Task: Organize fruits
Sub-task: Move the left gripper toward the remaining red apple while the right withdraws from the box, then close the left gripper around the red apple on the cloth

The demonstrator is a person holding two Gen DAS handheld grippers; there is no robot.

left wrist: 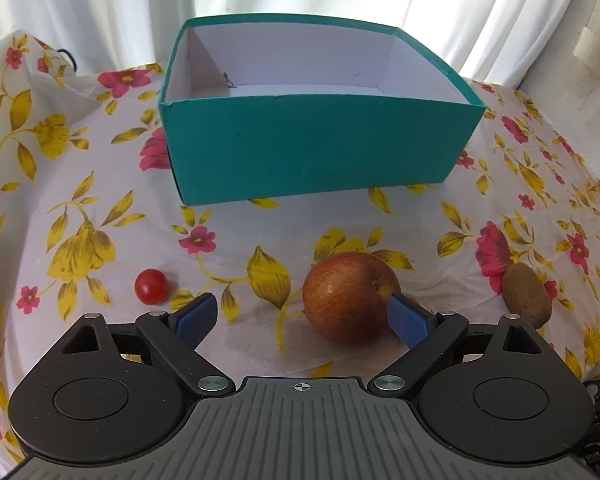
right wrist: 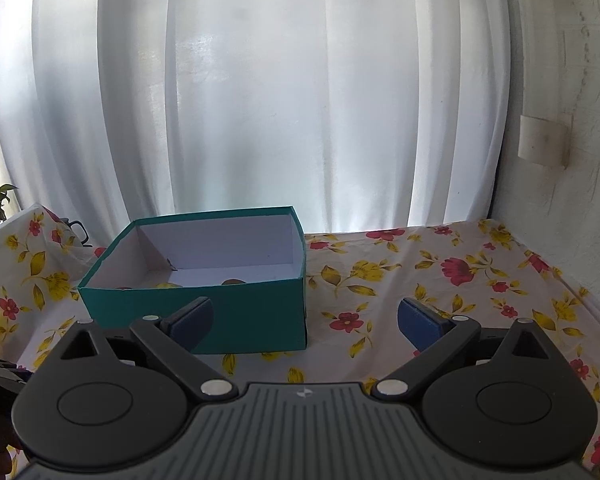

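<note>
The left gripper [left wrist: 302,316] hangs low over a flowered tablecloth [left wrist: 100,184] with its blue pads spread wide, a red apple [left wrist: 350,298] lying between them — nearer the right-hand pad, which sits at its flank, though whether it touches cannot be told. Nothing is clamped. The right gripper [right wrist: 306,318] is likewise spread and empty, angled toward the near right corner of a teal cardboard box [right wrist: 236,312].

To take the apple cleanly, the left gripper would likely do best to shift slightly so the fruit centres between the pads, then close across its widest part — a round, smooth fruit may roll away from a one-sided push.

On the cloth, the left view shows one apple, one cherry tomato [left wrist: 151,286] to its left and one kiwi [left wrist: 527,295] to its right. Inside the single box, the right view catches the tops of a few pieces, too hidden to count or name.
</note>
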